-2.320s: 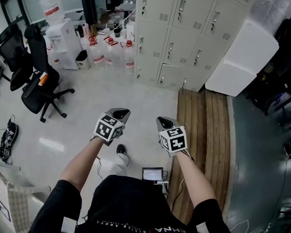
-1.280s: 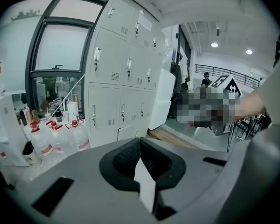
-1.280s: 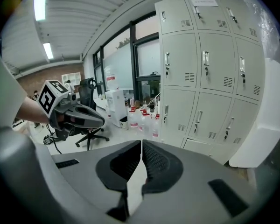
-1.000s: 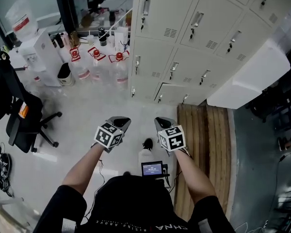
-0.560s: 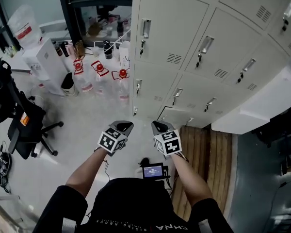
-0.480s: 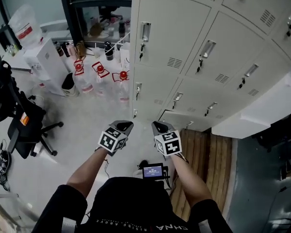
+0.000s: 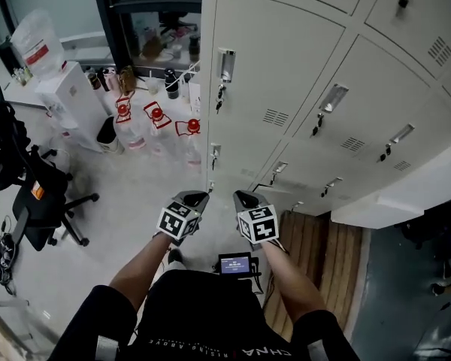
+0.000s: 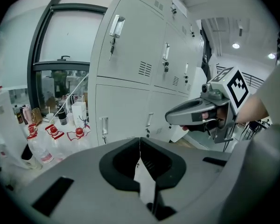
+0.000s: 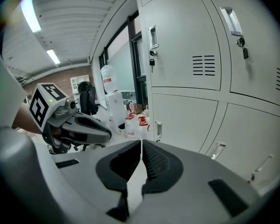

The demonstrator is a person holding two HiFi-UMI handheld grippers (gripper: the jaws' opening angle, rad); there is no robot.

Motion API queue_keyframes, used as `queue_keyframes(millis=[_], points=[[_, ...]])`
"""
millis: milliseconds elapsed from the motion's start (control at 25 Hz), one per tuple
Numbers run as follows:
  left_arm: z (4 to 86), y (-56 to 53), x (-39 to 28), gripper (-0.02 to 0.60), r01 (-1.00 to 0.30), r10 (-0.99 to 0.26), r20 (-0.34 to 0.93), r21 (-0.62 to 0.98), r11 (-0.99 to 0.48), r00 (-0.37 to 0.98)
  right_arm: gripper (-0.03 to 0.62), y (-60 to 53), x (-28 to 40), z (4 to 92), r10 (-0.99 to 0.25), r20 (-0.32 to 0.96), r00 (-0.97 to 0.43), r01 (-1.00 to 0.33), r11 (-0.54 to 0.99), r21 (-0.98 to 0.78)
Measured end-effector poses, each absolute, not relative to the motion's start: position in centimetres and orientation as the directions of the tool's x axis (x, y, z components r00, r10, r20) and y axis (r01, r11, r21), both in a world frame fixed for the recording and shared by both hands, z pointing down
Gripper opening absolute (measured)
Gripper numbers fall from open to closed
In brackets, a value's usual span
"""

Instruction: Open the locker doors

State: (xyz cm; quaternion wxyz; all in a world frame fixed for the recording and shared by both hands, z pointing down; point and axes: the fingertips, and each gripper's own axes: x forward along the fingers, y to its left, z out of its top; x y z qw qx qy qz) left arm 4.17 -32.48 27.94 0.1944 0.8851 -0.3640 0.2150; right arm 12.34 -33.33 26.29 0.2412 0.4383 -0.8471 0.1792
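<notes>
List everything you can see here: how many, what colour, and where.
Lockers: one bank with many doors, pale grey, straight ahead.
Water jugs: three, clear with red caps, on the floor left of the lockers.
Water dispenser: one, white, far left.
Office chair: at least one, black, left edge.
Wooden boards: one patch, brown, on the floor at the lockers' foot.
White block: one, white, against the lockers at right.
Small screen: one, dark, at the person's waist.
Left gripper: one, grey, jaws shut, empty.
Right gripper: one, grey, jaws shut, empty.
</notes>
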Motion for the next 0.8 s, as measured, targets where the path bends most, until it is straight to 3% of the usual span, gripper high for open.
queue_keyframes(millis=[800], points=[[28.8,-37.4,1.2,0.02,-0.666,-0.505,0.523,0.174,-0.726,0.687,0.035,-38.4,8.9,26.9,-0.686,0.585,-0.433,-0.863,0.503,-0.05]])
